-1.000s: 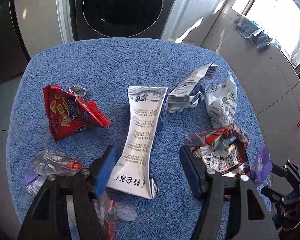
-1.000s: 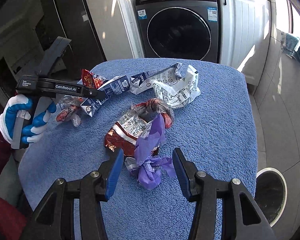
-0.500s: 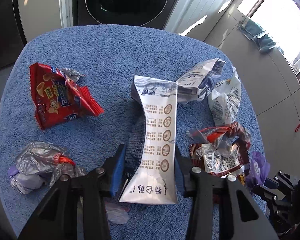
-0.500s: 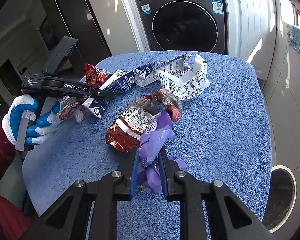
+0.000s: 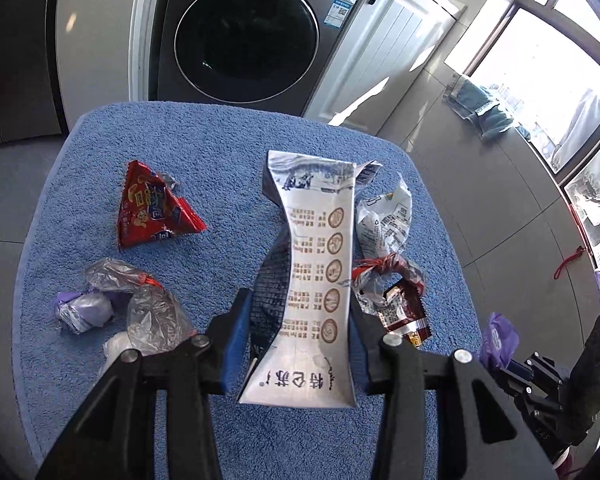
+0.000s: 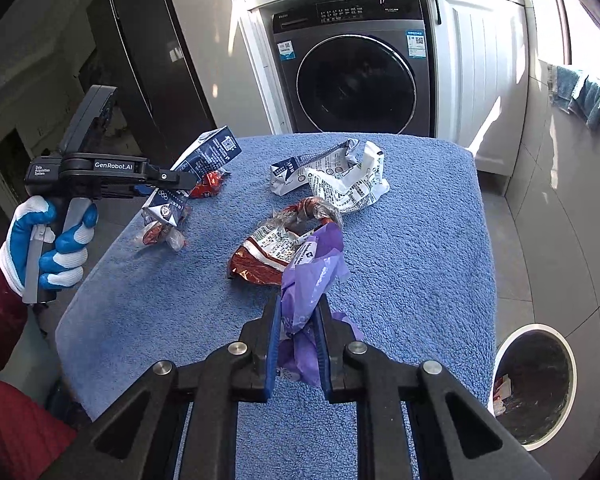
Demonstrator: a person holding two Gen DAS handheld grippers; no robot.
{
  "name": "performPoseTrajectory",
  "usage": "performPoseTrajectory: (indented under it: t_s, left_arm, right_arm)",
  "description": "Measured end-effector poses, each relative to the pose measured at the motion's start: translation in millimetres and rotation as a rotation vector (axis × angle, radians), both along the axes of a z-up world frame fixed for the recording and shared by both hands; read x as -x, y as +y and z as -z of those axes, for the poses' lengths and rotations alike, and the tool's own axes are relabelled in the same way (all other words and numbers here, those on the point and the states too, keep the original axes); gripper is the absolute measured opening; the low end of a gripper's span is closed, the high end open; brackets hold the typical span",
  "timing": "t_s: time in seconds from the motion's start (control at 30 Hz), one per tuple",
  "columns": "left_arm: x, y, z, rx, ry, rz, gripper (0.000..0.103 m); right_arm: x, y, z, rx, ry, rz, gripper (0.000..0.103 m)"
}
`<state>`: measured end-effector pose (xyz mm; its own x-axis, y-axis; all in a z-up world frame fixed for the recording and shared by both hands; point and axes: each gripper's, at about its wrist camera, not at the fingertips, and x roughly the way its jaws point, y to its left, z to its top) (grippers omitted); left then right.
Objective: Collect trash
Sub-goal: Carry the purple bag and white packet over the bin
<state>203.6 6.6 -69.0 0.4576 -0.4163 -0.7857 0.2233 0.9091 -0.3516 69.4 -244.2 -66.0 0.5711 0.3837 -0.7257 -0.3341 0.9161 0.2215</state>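
Observation:
My left gripper (image 5: 296, 328) is shut on a flattened white and blue milk carton (image 5: 318, 276) and holds it lifted above the blue towel-covered table (image 5: 220, 152); the carton also shows in the right wrist view (image 6: 204, 160). My right gripper (image 6: 298, 336) is shut on a purple plastic wrapper (image 6: 312, 276), raised off the table. On the table lie a red snack bag (image 5: 152, 212), a brown-red wrapper (image 6: 268, 248), a crumpled white wrapper (image 6: 352, 184) and clear and purple crumpled plastic (image 5: 112, 304).
A round trash bin (image 6: 536, 384) stands on the floor at the table's right front corner. A dark washing machine (image 6: 356, 72) and white cabinet stand behind the table. A blue cloth (image 5: 480, 104) lies by the window.
Both grippers closed from open, the left on the milk carton and the right on the purple wrapper, and both have since lifted their items off the table.

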Motion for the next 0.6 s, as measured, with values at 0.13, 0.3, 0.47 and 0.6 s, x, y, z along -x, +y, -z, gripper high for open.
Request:
performPoseTrajectory:
  t_s: [0.13, 0.3, 0.47, 0.6]
  left_arm:
    - [27, -5, -18, -0.01, -0.05, -0.017, 0.041]
    - [59, -21, -34, -0.016, -0.099, -0.007, 0.041]
    - [72, -47, -45, -0.03, -0.118, 0.029, 0.041]
    - [76, -86, -48, -0.062, -0.125, 0.1, 0.041]
  right_arm:
    - [14, -1, -12, -0.005, -0.042, 0.0, 0.016]
    - [29, -11, -31, 0.004, -0.111, 0.024, 0.016]
    - [43, -41, -45, -0.003, -0.169, 0.092, 0.016]
    - [47, -76, -42, 0.007, -0.178, 0.174, 0.016]
